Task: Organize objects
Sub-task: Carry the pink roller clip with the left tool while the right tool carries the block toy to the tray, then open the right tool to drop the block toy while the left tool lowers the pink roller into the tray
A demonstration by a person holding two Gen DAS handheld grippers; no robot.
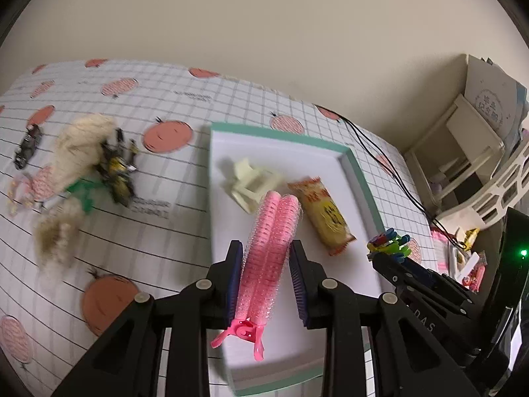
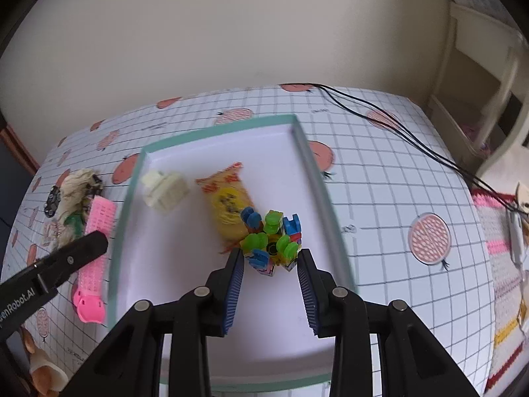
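Observation:
My left gripper [image 1: 266, 258] is shut on a pink hair-roller clip [image 1: 271, 248], whose pink clip end points back toward the camera. In the right wrist view the roller [image 2: 97, 231] hangs just left of the green-rimmed white tray [image 2: 297, 132]. My right gripper [image 2: 271, 258] is shut on a small block toy [image 2: 271, 241] of green, blue and yellow pieces, held over the tray's near right part. A cream claw clip [image 2: 165, 192] and a yellow snack packet [image 2: 228, 205] lie in the tray.
On the checked tablecloth left of the tray are a fluffy cream plush [image 1: 82, 149], a yellow-black toy car [image 1: 117, 172], a dark toy car [image 1: 28, 147] and a green piece [image 1: 82, 192]. Black cables [image 2: 396, 125] cross the far right corner. A white shelf [image 1: 463, 152] stands on the right.

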